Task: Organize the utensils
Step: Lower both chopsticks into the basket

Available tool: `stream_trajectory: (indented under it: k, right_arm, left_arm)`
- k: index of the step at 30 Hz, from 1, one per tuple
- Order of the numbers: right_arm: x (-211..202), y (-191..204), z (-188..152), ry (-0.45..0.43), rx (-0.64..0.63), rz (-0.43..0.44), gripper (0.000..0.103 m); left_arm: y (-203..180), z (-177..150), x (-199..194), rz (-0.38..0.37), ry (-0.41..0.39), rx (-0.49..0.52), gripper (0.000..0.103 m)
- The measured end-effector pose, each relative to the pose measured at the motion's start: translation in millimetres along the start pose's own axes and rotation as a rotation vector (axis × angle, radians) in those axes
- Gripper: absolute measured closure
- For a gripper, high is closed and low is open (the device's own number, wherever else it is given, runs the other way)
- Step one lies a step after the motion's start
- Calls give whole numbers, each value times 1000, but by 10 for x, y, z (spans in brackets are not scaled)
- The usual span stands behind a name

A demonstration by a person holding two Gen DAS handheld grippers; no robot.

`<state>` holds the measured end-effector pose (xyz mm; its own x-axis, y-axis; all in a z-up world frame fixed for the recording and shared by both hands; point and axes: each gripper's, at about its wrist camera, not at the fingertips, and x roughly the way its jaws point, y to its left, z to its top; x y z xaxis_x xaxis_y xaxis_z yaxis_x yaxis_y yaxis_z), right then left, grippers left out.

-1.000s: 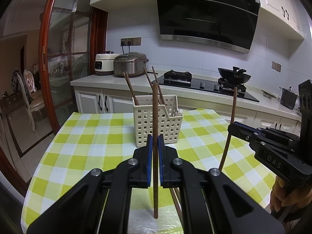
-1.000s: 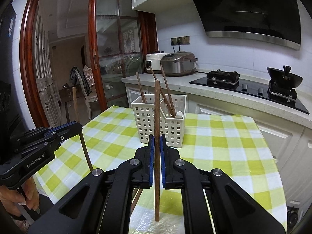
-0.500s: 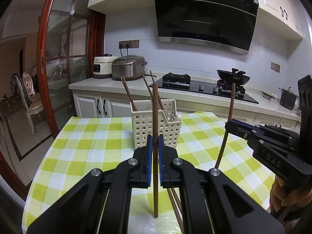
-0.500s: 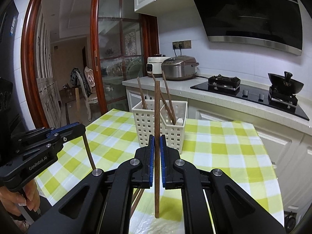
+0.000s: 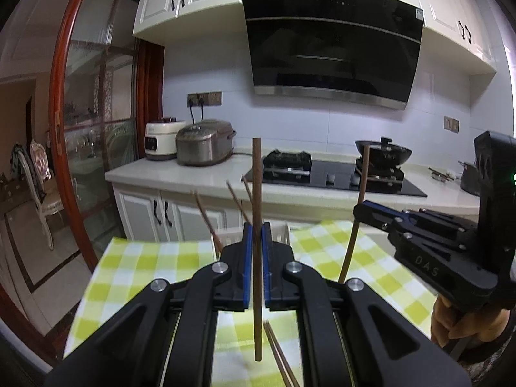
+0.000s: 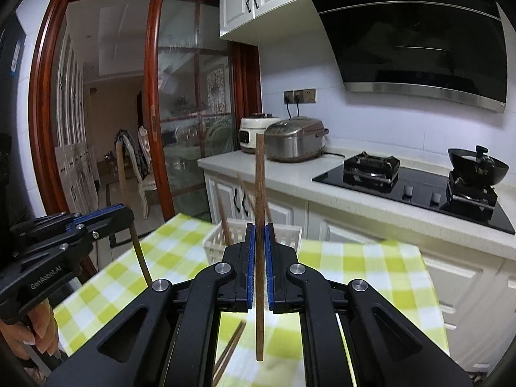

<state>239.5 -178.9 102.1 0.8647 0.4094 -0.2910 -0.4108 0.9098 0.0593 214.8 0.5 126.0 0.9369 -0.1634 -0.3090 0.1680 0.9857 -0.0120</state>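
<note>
My left gripper (image 5: 254, 242) is shut on a brown chopstick (image 5: 257, 200) held upright above the checked table. My right gripper (image 6: 259, 242) is shut on another upright brown chopstick (image 6: 259, 193). Each gripper shows in the other's view: the right one (image 5: 361, 211) with its chopstick, the left one (image 6: 127, 214) with its chopstick. The white slotted utensil basket (image 6: 222, 242) stands just beyond both jaws, mostly hidden, with several chopsticks (image 5: 206, 219) leaning in it. More loose chopsticks (image 5: 279, 354) lie on the table below the jaws.
The table has a yellow-green checked cloth (image 5: 145, 267). Behind it runs a kitchen counter (image 5: 200, 174) with rice cookers (image 5: 204, 142), a hob (image 5: 332, 174) and a wok (image 5: 383, 153). A glass door (image 6: 190, 129) is on the left.
Both grippers have risen and tilted up with their chopsticks; the basket has dropped low in both views and is now largely behind the jaws.
</note>
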Motion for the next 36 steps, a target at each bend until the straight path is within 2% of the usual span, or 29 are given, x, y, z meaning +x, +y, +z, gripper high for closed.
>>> stream_trajectory:
  k: [9,17,23,32,36]
  right_arm:
    - [363,-14,535,-43,-26,-24,97]
    - [750,-99,672,-36,-3,-12,97]
    - [1082,-154,602,11,8,17,97]
    - [1488,-175,343,141,-4,60,97]
    - [1644,-158,211,191,-9,67,97]
  left_arm:
    - [144,730,263,33,-70,-8,97]
    - [307,1017,687,70,-98,-49,97]
    - [470,942,1089,66,-71,-109,97]
    - [704,533,1720,45,56,-190,97]
    - [750,347,1865,37,96,-200,97]
